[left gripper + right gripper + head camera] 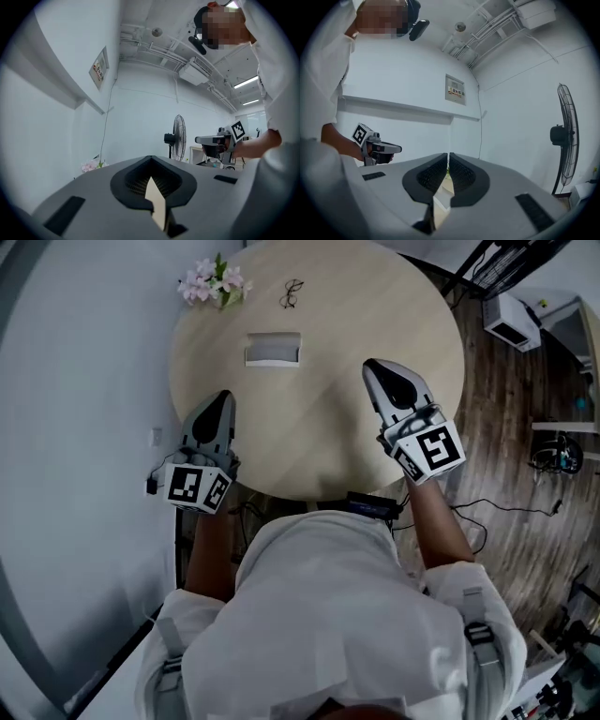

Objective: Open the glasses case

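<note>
Grey rectangular glasses case (273, 349), long axis left to right, lies on the round wooden counter (328, 432) farther out, between left claw (222, 399) and right claw (373, 366), both closed, empty.

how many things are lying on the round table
3. A bunch of pink flowers at the far left edge, a pair of glasses just right of it, and the glasses case nearer the person, toward the middle. Nothing else shows.

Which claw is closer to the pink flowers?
Left. The left claw points almost straight at the flowers; the right claw is farther, off to their right.
</note>
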`<state>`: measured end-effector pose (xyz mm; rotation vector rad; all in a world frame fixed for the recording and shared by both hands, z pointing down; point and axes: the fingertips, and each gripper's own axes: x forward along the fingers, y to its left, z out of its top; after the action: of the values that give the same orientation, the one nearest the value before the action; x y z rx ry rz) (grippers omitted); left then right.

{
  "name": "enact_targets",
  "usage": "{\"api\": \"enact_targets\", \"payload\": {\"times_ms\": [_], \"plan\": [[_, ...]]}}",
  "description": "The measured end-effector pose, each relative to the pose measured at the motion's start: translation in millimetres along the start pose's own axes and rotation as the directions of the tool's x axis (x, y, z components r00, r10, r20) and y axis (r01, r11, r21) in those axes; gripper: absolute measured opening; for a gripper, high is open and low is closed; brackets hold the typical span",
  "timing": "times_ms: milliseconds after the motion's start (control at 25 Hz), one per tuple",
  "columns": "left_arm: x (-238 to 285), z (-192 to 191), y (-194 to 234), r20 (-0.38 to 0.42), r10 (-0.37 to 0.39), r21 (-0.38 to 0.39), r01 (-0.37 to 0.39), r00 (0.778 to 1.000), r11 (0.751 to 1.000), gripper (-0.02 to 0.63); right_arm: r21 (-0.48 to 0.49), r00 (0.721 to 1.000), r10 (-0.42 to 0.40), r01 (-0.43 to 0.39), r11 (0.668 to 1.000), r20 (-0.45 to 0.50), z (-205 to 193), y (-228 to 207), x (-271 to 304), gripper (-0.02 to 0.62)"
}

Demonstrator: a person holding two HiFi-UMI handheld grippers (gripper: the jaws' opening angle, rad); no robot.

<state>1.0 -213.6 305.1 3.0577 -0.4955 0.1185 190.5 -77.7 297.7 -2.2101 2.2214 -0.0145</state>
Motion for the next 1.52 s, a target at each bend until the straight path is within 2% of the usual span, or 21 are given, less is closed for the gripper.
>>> {"api": "enact_targets", "payload": {"times_ms": [240,440,560,720,920,1120,1240,1360,1520], "plan": [[-31.8,15.5,-13.7,0.011,-0.017,-0.018,0.017,1.0,1.0,0.011,0.051,0.999,-0.038,0.037,0.998,0.004,-2.3,21.8,-42.3,0.031],[-67.8,10.7,-30.5,0.042,-0.06,-0.039,0.061,0.997,0.997,0.011,0.058,0.996,-0.084,0.085,0.995,-0.031,-15.0,54.6,-79.1,0.031],[-98.0,5.4,-46.0,0.049,-0.077,-0.05,0.08,0.996,0.996,0.011,0.068,0.992,-0.114,0.117,0.991,-0.044,-21.1,78.8,-102.0,0.031],[-153.6,7.8,-66.8,0.093,-0.073,-0.026,0.075,0.993,0.997,0.011,0.069,0.991,-0.126,0.129,0.989,-0.045,-28.3,122.8,-124.5,0.029],[-219.9,-20.4,-83.8,0.067,-0.092,-0.058,0.096,0.994,0.994,0.011,0.077,0.992,-0.11,0.114,0.99,-0.062,-43.8,188.5,-151.6,0.029],[-270.1,-45.8,-106.0,0.024,-0.114,-0.016,0.114,0.993,0.993,0.011,0.074,0.989,-0.119,0.126,0.989,-0.084,-50.9,236.3,-185.6,0.028],[-287.5,-59.5,-116.5,0.017,-0.122,-0.015,0.123,0.992,0.992,0.011,0.069,0.985,-0.134,0.142,0.987,-0.105,-55.3,253.4,-203.7,0.028],[-299.2,-70.4,-122.0,0.015,-0.119,-0.046,0.119,0.993,0.992,0.011,0.069,0.981,-0.142,0.152,0.986,-0.132,-59.5,265.2,-215.5,0.026],[-305.9,-77.1,-130.9,0.007,-0.115,-0.068,0.115,0.993,0.991,0.011,0.056,0.981,-0.123,0.132,0.99,-0.147,-55.3,270.5,-219.5,0.026]]}}
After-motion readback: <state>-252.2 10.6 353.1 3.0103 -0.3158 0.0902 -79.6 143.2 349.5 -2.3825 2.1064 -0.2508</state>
